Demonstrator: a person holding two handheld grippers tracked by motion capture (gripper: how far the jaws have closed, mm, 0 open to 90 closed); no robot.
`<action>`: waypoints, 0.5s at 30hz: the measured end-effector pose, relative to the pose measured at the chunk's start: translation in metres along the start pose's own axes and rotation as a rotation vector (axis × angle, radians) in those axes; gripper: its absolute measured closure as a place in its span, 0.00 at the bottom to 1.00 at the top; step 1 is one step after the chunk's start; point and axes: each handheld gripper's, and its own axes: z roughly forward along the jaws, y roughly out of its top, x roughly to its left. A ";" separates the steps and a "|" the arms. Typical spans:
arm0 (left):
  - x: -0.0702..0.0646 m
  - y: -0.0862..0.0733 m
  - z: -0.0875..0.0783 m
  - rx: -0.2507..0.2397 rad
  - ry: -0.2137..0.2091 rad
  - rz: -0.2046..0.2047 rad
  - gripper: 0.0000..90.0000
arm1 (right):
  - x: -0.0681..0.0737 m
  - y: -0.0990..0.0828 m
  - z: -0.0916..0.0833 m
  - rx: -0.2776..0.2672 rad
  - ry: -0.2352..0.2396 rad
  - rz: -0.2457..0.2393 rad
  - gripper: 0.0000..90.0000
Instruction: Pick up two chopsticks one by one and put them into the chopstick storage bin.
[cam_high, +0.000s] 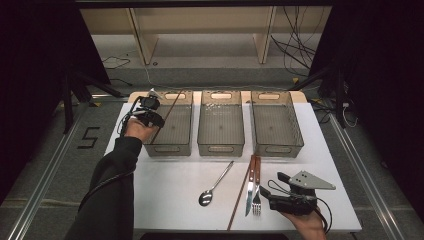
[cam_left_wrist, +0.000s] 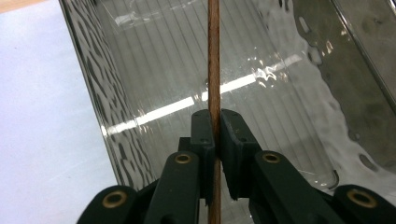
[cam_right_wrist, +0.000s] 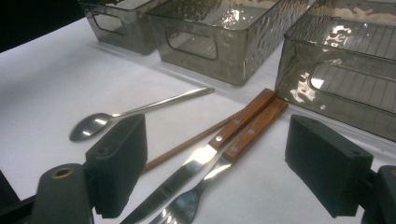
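The left gripper (cam_left_wrist: 214, 154) is clamped on a chopstick (cam_left_wrist: 214, 70) over the left bin (cam_left_wrist: 88, 79) — light, stiff, thin and apt to pivot — so a mid-shaft hold suits it.

High view overlooks the table (cam_high: 165, 190); both gripper views sit close, apparently sharing the bins (cam_right_wrist: 219, 42).

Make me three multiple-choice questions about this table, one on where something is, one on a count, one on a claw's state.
1. Where is the chopstick that the left claw grips?
A over the left bin
B beside the spoon
C in the right bin

2. How many bins stand in the row?
A two
B three
C four

3. The right claw is:
A shut on the fork
B shut on the knife
C open

Answers: 1 A, the stick slants across that bin; 2 B, three side by side; 3 C, its pads stand wide apart above the cutlery.
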 end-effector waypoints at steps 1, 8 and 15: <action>0.000 -0.001 0.000 0.000 0.000 -0.004 0.89 | 0.000 0.000 0.000 0.000 0.000 0.001 0.24; -0.002 -0.004 -0.015 -0.064 -0.093 -0.037 0.56 | 0.000 0.000 0.000 0.000 -0.001 0.004 0.24; -0.024 -0.013 -0.049 -0.153 -0.158 -0.007 0.34 | 0.000 0.000 0.000 -0.001 -0.002 0.006 0.24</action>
